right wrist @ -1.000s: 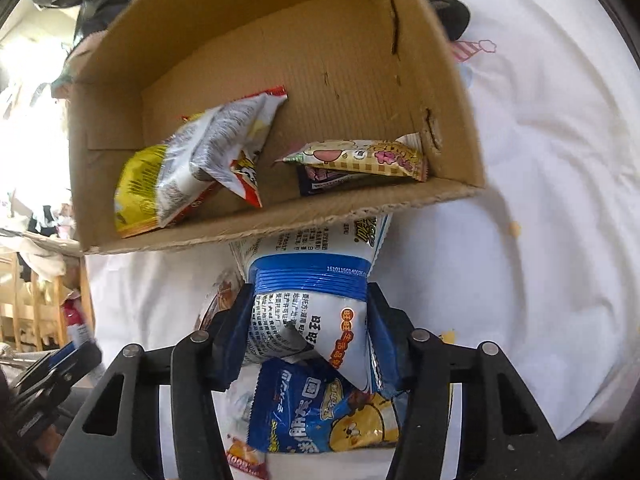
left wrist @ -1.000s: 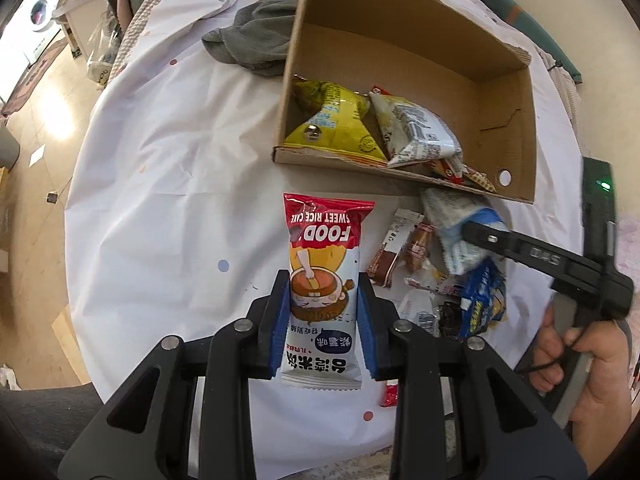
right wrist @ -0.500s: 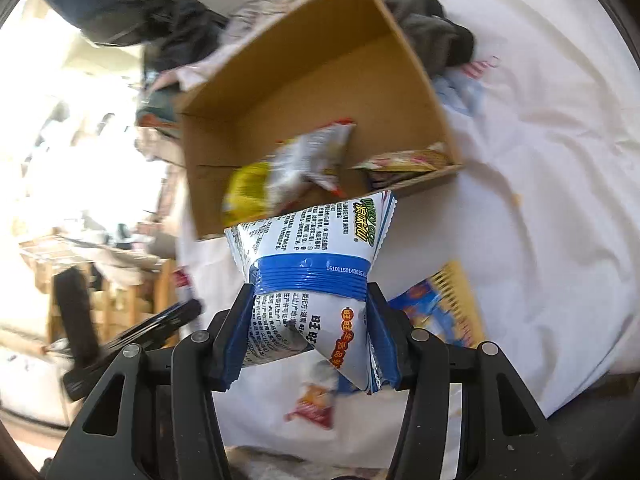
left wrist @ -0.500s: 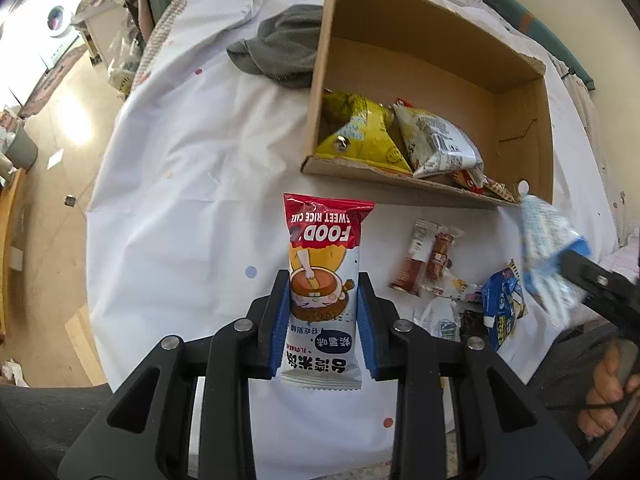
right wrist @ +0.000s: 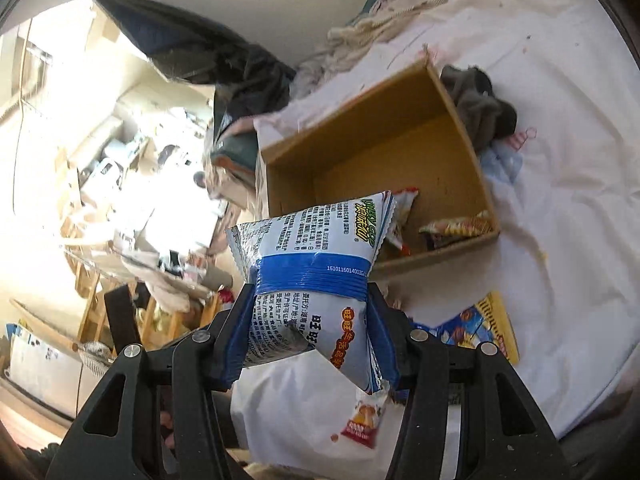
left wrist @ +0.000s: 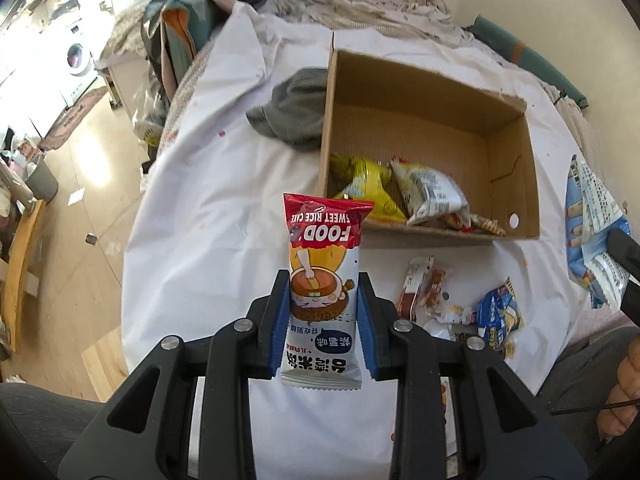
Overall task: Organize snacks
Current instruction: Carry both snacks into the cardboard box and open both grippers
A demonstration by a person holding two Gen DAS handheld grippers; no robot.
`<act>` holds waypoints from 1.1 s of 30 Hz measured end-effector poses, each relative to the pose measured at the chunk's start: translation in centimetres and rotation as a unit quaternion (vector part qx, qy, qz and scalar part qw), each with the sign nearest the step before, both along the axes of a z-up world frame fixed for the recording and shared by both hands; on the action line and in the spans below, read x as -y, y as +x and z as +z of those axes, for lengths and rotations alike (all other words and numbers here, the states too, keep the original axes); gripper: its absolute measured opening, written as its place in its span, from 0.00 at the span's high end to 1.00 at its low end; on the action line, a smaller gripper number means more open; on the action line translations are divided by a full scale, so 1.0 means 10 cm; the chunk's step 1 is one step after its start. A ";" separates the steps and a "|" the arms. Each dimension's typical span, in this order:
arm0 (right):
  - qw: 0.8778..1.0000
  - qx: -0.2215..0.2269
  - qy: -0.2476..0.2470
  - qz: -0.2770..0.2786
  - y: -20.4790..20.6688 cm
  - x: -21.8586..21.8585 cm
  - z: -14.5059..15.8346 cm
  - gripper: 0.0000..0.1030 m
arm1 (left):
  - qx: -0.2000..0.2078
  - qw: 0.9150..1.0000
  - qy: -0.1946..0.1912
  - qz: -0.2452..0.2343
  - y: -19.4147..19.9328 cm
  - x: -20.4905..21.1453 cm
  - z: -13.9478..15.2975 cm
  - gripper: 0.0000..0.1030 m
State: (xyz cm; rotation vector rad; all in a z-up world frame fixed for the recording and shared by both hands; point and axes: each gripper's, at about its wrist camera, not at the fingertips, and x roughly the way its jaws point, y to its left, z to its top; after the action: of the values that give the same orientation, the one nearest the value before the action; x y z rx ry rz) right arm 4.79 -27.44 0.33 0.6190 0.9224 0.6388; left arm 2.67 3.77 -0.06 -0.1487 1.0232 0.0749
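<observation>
My left gripper is shut on a red and white sweet rice cake packet, held above the white tablecloth in front of the open cardboard box. The box holds a yellow bag, a white bag and smaller packets. My right gripper is shut on a puffy white and blue snack bag, lifted above the table short of the box. That bag also shows at the right edge of the left wrist view. Loose snacks and a blue packet lie on the cloth.
A grey cloth lies against the box's left wall. The round table's white cloth ends at the left over a wooden floor. A blue and yellow packet and a small red packet lie below my right gripper. A hand shows at the lower right.
Both grippers rose and tilted up with their packets still gripped. The right one lifted the white and blue bag off the pile and well above the table; the box now looks farther away.
</observation>
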 end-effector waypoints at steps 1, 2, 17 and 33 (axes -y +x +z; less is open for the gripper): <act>1.000 0.004 0.003 -0.007 0.00 0.02 0.02 0.47 | 0.003 1.000 0.000 0.001 0.01 0.00 0.03 0.74; 1.000 0.012 0.002 -0.017 0.01 0.06 0.05 0.47 | 0.006 1.000 0.001 0.002 0.01 0.00 0.05 0.74; 0.998 0.007 -0.022 -0.059 0.36 0.15 0.03 0.47 | 0.029 1.000 -0.007 -0.001 0.51 0.01 0.32 0.74; 0.995 -0.006 -0.078 -0.069 1.15 0.01 -0.17 0.47 | 0.027 0.999 -0.006 -0.041 1.39 0.30 0.19 0.74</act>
State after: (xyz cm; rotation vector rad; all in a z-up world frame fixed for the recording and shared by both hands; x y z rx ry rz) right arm 16.26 -27.49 -1.36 0.5425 0.9219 0.4360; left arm 16.55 0.79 1.86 -0.1186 0.9754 -0.0098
